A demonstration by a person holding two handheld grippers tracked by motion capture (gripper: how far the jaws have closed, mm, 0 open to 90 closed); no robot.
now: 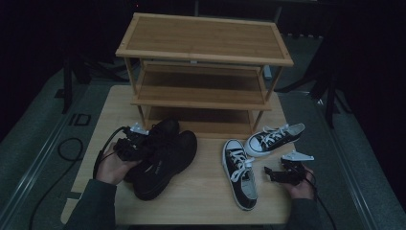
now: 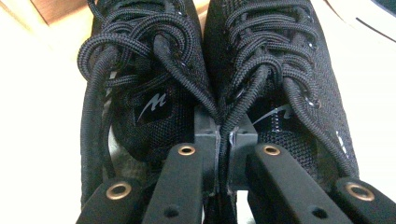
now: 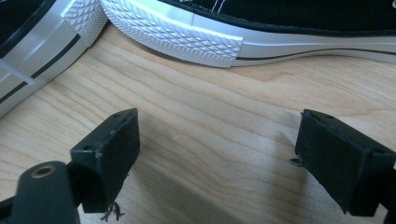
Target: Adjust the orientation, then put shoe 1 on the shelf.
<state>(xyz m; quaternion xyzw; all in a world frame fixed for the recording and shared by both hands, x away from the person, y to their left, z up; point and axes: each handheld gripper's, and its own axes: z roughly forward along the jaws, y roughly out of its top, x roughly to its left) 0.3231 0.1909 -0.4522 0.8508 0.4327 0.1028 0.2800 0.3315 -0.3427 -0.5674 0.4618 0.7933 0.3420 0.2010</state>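
Two black lace-up shoes [image 1: 165,158] lie side by side at the left of the wooden table [image 1: 201,203]. My left gripper [image 1: 139,143] comes in from their heel end. In the left gripper view its jaws [image 2: 224,135] stand almost together, pinching the inner collars of the left shoe [image 2: 149,56] and the right shoe [image 2: 275,56]. My right gripper [image 1: 270,173] rests low at the table's right, open, with bare wood between its pads [image 3: 215,144]. In front of it lies a black-and-white canvas sneaker [image 1: 242,175] [image 3: 32,42], and a second sneaker [image 1: 273,138] [image 3: 289,18] is farther back.
A three-tier wooden shoe rack [image 1: 203,43] stands at the back of the table, its shelves bare. Cables [image 1: 67,148] trail over the dark floor at the left. Bare tabletop lies between the black shoes and the sneakers.
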